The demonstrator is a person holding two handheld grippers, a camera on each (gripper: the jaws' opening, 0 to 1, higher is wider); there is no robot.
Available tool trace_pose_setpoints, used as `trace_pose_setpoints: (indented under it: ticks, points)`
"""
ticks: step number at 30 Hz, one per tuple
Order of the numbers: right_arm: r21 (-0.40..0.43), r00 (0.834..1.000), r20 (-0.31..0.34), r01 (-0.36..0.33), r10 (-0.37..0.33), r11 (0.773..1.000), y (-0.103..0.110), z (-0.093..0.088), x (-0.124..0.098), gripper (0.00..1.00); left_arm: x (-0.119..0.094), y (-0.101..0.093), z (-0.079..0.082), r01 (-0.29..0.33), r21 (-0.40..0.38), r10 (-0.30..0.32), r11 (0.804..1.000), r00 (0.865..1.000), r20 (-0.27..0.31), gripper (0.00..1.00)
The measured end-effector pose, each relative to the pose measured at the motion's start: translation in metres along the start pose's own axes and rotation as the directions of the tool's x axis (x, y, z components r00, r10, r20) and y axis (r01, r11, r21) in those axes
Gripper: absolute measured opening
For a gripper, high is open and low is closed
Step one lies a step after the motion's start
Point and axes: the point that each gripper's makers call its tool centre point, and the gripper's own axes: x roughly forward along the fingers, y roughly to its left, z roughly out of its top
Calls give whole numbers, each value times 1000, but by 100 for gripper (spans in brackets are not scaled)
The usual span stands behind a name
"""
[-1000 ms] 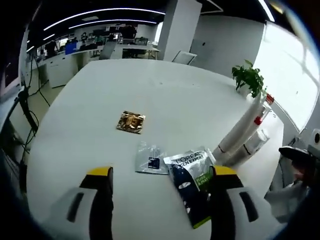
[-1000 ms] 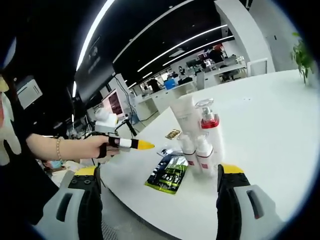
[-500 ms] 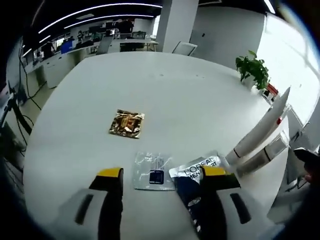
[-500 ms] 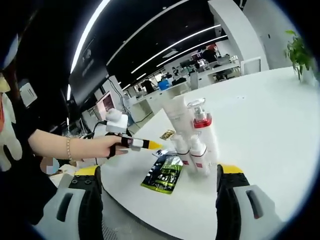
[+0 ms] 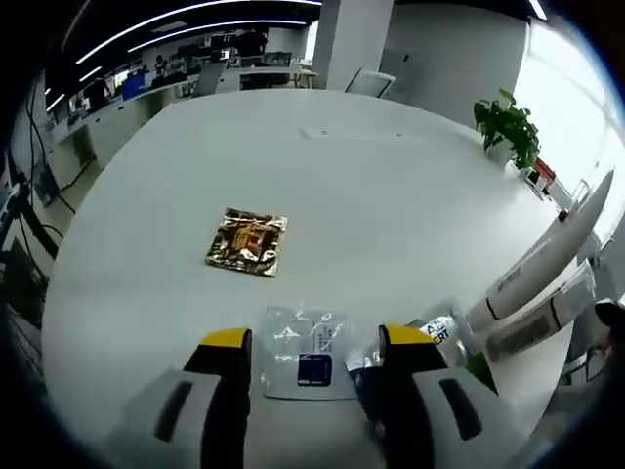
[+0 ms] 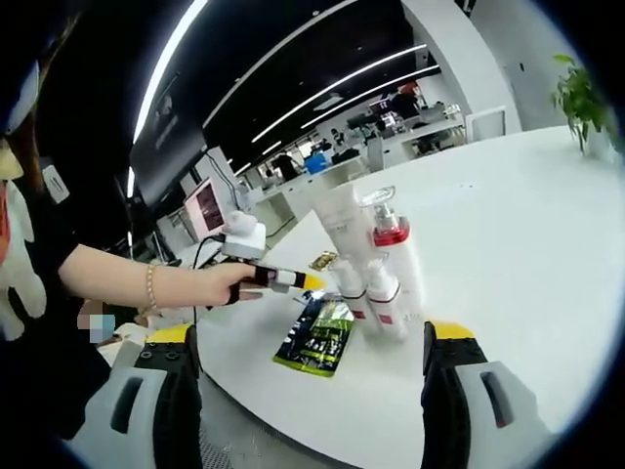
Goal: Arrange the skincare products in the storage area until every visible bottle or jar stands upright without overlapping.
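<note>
Near the table (image 5: pixel 391 195) edge, the left gripper (image 5: pixel 312 342) is advancing, jaws parted, straddling the clear sachet (image 5: pixel 305 339); right gripper (image 6: pixel 312 337) is waiting released, bottles (image 6: pixel 376 269) already upright.

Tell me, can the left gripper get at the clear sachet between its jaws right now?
Probably yes. The left gripper is open, its jaws either side of the clear sachet lying flat on the table. Nothing covers it; the dark green packet lies beside the right jaw.
</note>
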Motion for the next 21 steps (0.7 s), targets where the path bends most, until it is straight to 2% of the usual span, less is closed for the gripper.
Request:
trace_pose_setpoints:
  ticks: [10, 13, 17, 21]
  points:
    - [4, 1000, -15, 1, -1, 1000, -1, -2, 1, 94, -3, -4, -4, -27, 6, 27, 1000, 1000, -9, 44]
    - [3, 1000, -19, 1, -1, 1000, -1, -3, 2, 94, -5, -4, -7, -43, 36, 44, 998, 999, -20, 43]
    - [8, 1000, -16, 3, -3, 1000, -3, -2, 1, 94, -3, -1, -10, -59, 76, 61, 995, 998, -28, 41]
    - [10, 1000, -15, 5, -5, 1000, -4, -2, 1, 94, -1, 5, -7, -65, 65, 67, 996, 997, -28, 41]
